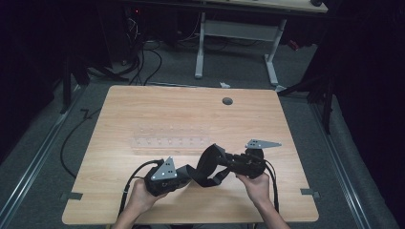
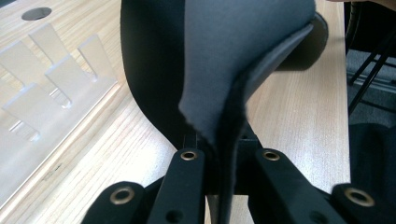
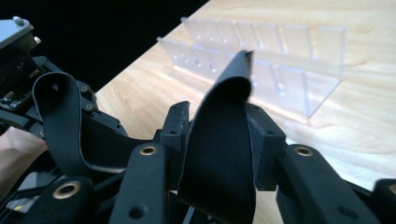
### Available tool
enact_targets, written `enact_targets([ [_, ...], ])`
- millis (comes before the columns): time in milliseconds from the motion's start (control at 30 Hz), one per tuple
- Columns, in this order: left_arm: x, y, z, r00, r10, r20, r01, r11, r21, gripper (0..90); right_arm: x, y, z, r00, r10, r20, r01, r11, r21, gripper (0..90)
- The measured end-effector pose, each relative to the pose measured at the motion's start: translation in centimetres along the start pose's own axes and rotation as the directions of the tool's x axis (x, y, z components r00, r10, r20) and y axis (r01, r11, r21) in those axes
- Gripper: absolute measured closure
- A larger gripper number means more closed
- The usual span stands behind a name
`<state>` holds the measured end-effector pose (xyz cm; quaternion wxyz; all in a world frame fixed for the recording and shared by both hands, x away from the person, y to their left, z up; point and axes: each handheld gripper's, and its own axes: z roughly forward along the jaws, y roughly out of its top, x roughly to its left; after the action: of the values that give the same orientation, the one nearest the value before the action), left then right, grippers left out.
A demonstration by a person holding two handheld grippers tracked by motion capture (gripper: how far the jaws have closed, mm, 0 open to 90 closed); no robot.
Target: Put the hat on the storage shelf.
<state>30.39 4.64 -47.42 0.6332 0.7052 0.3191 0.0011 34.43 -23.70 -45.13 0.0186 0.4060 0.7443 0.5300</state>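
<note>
Left to right, high view. My left hand point(image 1: 141, 195) holds the left gripper point(image 1: 184, 172), its jaws closed on one end of a black strap point(image 1: 208, 164); in the left gripper view the strap point(image 2: 219, 70), dark with a grey inner face, rises pinched between the jaws. The strap hangs above the near part of the wooden table point(image 1: 143, 102), looping between the two tools. My right gripper point(image 1: 228, 164), held in my right hand point(image 1: 255, 183), is clamped on the other end; the right gripper view shows that end point(image 3: 224, 140) folded over between its jaws. Beyond lies a clear slotted rack point(image 1: 169, 140). I judge the step to be two-handed handling of the strap. The next move calls for even tension, neither grip slackening.
</note>
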Motion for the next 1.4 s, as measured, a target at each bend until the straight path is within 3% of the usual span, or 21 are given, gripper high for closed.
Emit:
enact_targets([
  [167, 0.6, 0.7, -0.8, 0.9989, -0.045, -0.014, 0.045, 0.9981, -0.042, 86.3, -0.9, -0.7, -1.4, 0.9989, 0.009, 0.046, -0.007, 0.9992, -0.039, 59.0],
  [200, 0.8, 0.8, -1.0, 0.9985, -0.054, -0.013, 0.053, 0.9974, -0.048, 86.3, -1.4, -1.2, -1.7, 0.9957, 0.001, 0.092, 0.002, 0.9995, -0.032, 57.1],
  [233, 0.8, 0.9, -1.1, 0.9978, -0.065, -0.013, 0.064, 0.9962, -0.059, 86.3, -1.4, -1.2, -1.7, 0.9957, 0.001, 0.092, 0.002, 0.9995, -0.032, 57.1],
  [267, 0.9, 1.0, -1.2, 0.9975, -0.069, -0.014, 0.068, 0.9957, -0.062, 86.2, -1.6, -1.6, -1.9, 0.9858, -0.03, 0.165, 0.032, 0.9995, -0.008, 56.7],
  [300, 1.0, 1.0, -1.3, 0.9967, -0.08, -0.015, 0.079, 0.9944, -0.07, 86.2, -1.8, -1.9, -1.9, 0.9792, -0.046, 0.198, 0.047, 0.9989, 0.0, 56.4],
  [367, 1.1, 1.2, -1.5, 0.9959, -0.088, -0.018, 0.087, 0.9933, -0.076, 86.2, -2.3, -2.4, -1.9, 0.9698, -0.044, 0.24, 0.041, 0.999, 0.017, 55.4],
  [400, 1.2, 1.2, -1.6, 0.9958, -0.089, -0.022, 0.088, 0.9931, -0.078, 86.2, -2.3, -2.4, -1.9, 0.9698, -0.044, 0.24, 0.041, 0.999, 0.017, 55.4],
  [500, 1.3, 1.4, -1.8, 0.9936, -0.111, -0.018, 0.109, 0.9897, -0.092, 86.2, -3.2, -3.2, -1.5, 0.9472, -0.062, 0.314, 0.048, 0.9974, 0.053, 52.7],
  [533, 1.3, 1.5, -2.0, 0.9931, -0.116, -0.016, 0.114, 0.9885, -0.099, 86.2, -3.9, -3.8, -1.1, 0.9295, -0.071, 0.362, 0.044, 0.9957, 0.081, 51.0],
  [567, 1.4, 1.6, -2.0, 0.9924, -0.122, -0.016, 0.12, 0.9873, -0.105, 86.2, -3.9, -3.8, -1.1, 0.9295, -0.071, 0.362, 0.044, 0.9957, 0.081, 51.0],
  [600, 1.4, 1.7, -2.1, 0.9917, -0.128, -0.016, 0.125, 0.9859, -0.111, 86.2, -4.4, -4.3, -0.9, 0.9109, -0.085, 0.404, 0.044, 0.993, 0.109, 49.8],
  [633, 1.5, 1.8, -2.4, 0.9908, -0.134, -0.023, 0.13, 0.9841, -0.121, 86.2, -4.7, -4.6, -0.7, 0.9018, -0.087, 0.423, 0.041, 0.9922, 0.118, 49.3],
  [667, 1.6, 1.9, -2.5, 0.9904, -0.135, -0.028, 0.13, 0.9836, -0.125, 86.2, -5.0, -4.9, -0.6, 0.894, -0.095, 0.438, 0.044, 0.9911, 0.126, 48.4],
  [700, 1.6, 1.9, -2.5, 0.9904, -0.135, -0.028, 0.13, 0.9836, -0.125, 86.2, -5.0, -4.9, -0.6, 0.894, -0.095, 0.438, 0.044, 0.9911, 0.126, 48.4],
  [733, 1.7, 2.0, -2.6, 0.9902, -0.136, -0.031, 0.131, 0.9832, -0.127, 86.2, -5.3, -5.2, -0.5, 0.8846, -0.102, 0.455, 0.048, 0.9905, 0.128, 47.6],
  [767, 1.8, 2.1, -2.8, 0.9895, -0.139, -0.038, 0.133, 0.9815, -0.138, 86.2, -5.7, -5.6, -0.4, 0.8668, -0.102, 0.488, 0.04, 0.9898, 0.137, 45.9],
  [800, 1.8, 2.1, -2.8, 0.9895, -0.139, -0.038, 0.133, 0.9815, -0.138, 86.2, -5.7, -5.6, -0.4, 0.8668, -0.102, 0.488, 0.04, 0.9898, 0.137, 45.9],
  [1100, 2.5, 3.0, -3.8, 0.9856, -0.155, -0.068, 0.139, 0.9716, -0.191, 86.2, -7.3, -6.3, -0.5, 0.8132, -0.09, 0.575, 0.025, 0.9924, 0.121, 42.1],
  [1167, 2.6, 3.1, -3.9, 0.9852, -0.156, -0.07, 0.14, 0.9704, -0.197, 86.1, -7.3, -6.4, -0.6, 0.8118, -0.086, 0.577, 0.023, 0.993, 0.116, 41.6],
  [1233, 2.9, 3.3, -4.1, 0.9826, -0.164, -0.087, 0.141, 0.964, -0.225, 86.1, -7.5, -6.3, -0.6, 0.7986, -0.082, 0.596, 0.012, 0.9926, 0.121, 41.6],
  [1400, 3.3, 3.6, -4.3, 0.9792, -0.178, -0.097, 0.149, 0.9558, -0.253, 86.0, -7.8, -6.3, -0.6, 0.7929, -0.067, 0.606, -0.018, 0.991, 0.133, 41.3],
])
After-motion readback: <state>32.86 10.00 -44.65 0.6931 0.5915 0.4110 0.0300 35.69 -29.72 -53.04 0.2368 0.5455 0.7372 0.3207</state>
